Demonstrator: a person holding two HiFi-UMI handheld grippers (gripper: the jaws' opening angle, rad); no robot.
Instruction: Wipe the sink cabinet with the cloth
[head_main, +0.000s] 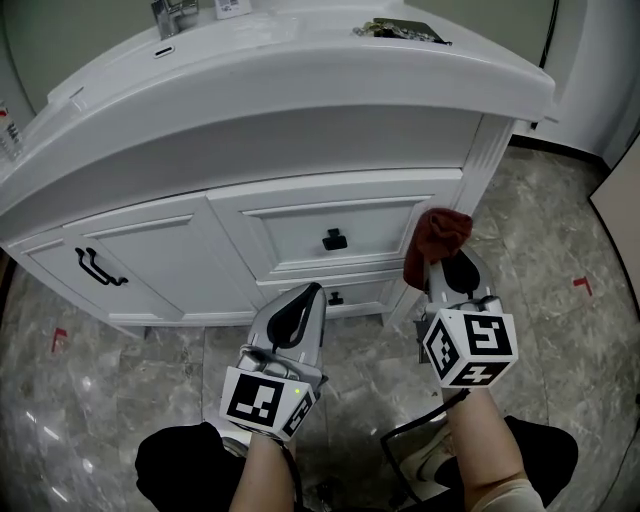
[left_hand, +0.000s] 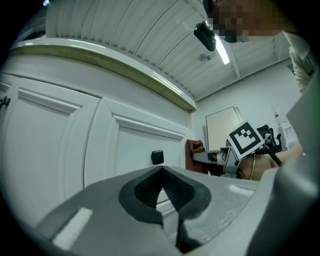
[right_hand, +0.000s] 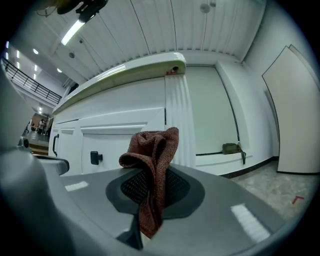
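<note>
Grey marbled floor (head_main: 560, 230) spreads under the white sink cabinet (head_main: 290, 130). Before the drawer front (head_main: 290, 235), the left gripper (head_main: 310, 293) points at the cabinet, its jaws pressed together with nothing between them. At the cabinet's right front corner, the right gripper (head_main: 443, 262) is clamped on the dark red cloth (head_main: 438, 235), which is bunched above its jaws near the fluted corner post (head_main: 487, 160).

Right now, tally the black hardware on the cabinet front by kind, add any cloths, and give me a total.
Black bar handle: 1
Black drawer knobs: 2
Dark red cloth: 1
Total: 4
</note>
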